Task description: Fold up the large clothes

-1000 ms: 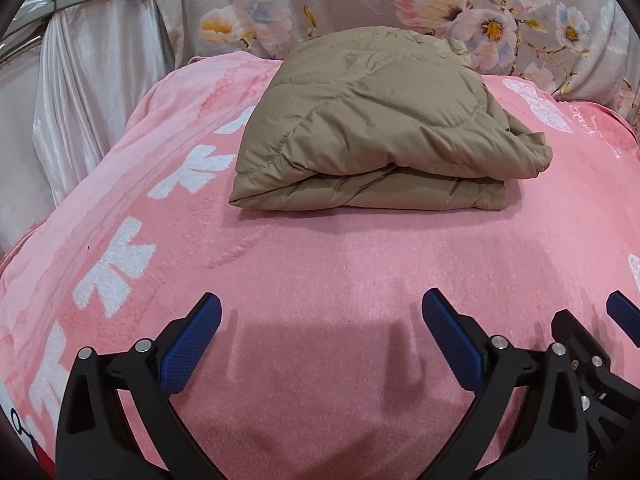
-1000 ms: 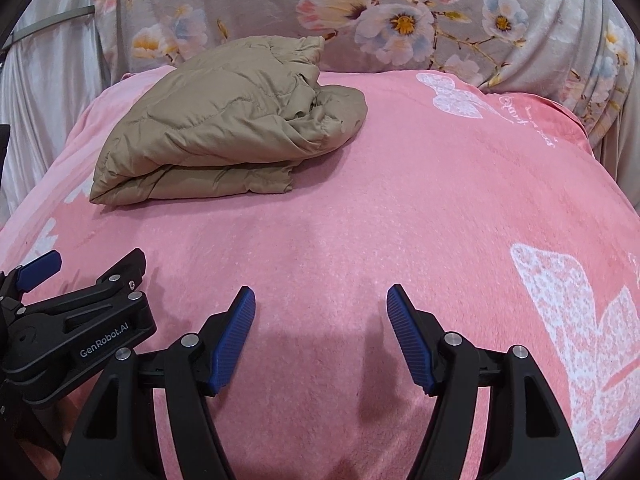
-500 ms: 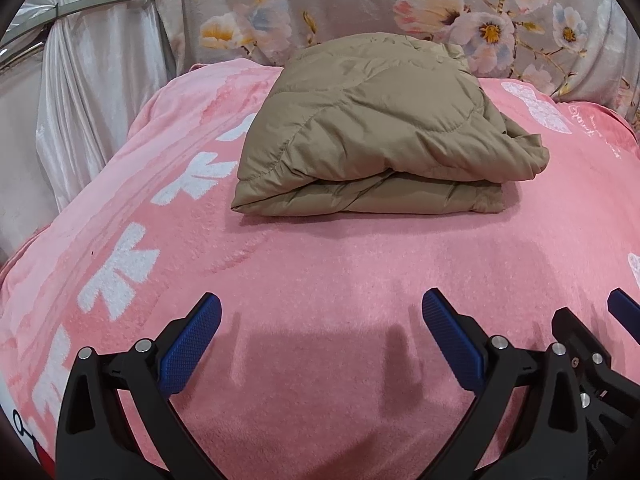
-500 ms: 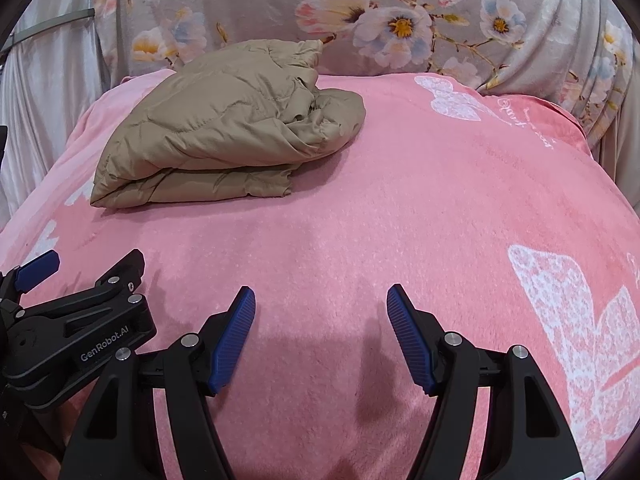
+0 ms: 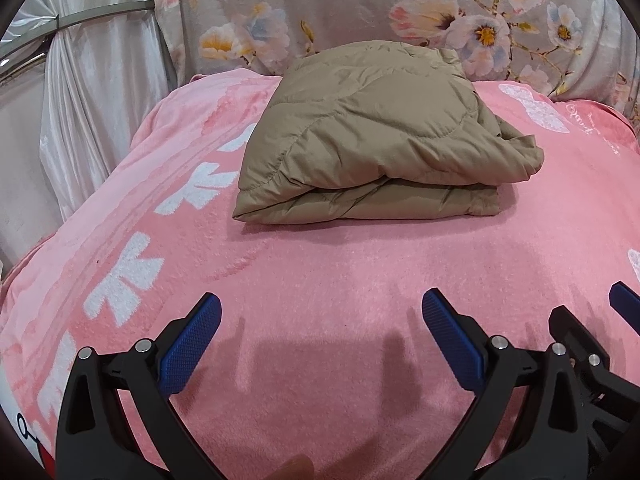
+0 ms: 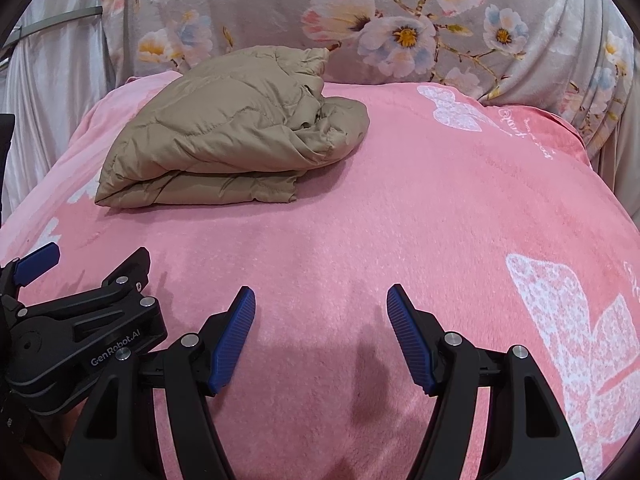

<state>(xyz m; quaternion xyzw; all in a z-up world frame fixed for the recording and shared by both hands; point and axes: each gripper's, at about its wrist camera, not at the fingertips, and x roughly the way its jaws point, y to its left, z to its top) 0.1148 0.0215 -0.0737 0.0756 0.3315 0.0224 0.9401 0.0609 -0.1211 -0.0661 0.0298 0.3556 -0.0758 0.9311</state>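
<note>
— Where does the tan quilted jacket [image 5: 372, 136] lie?

— Folded into a thick bundle on the pink blanket [image 5: 320, 280], well ahead of the left gripper [image 5: 320, 316] and ahead and to the left of the right gripper [image 6: 320, 312].

— How do the two grippers stand?

— Both hang low over the blanket, side by side, pointing forward toward the floral cloth [image 6: 280, 20] behind the bundle. Each has its jaws spread wide with nothing between the blue pads [image 5: 192, 340].
</note>
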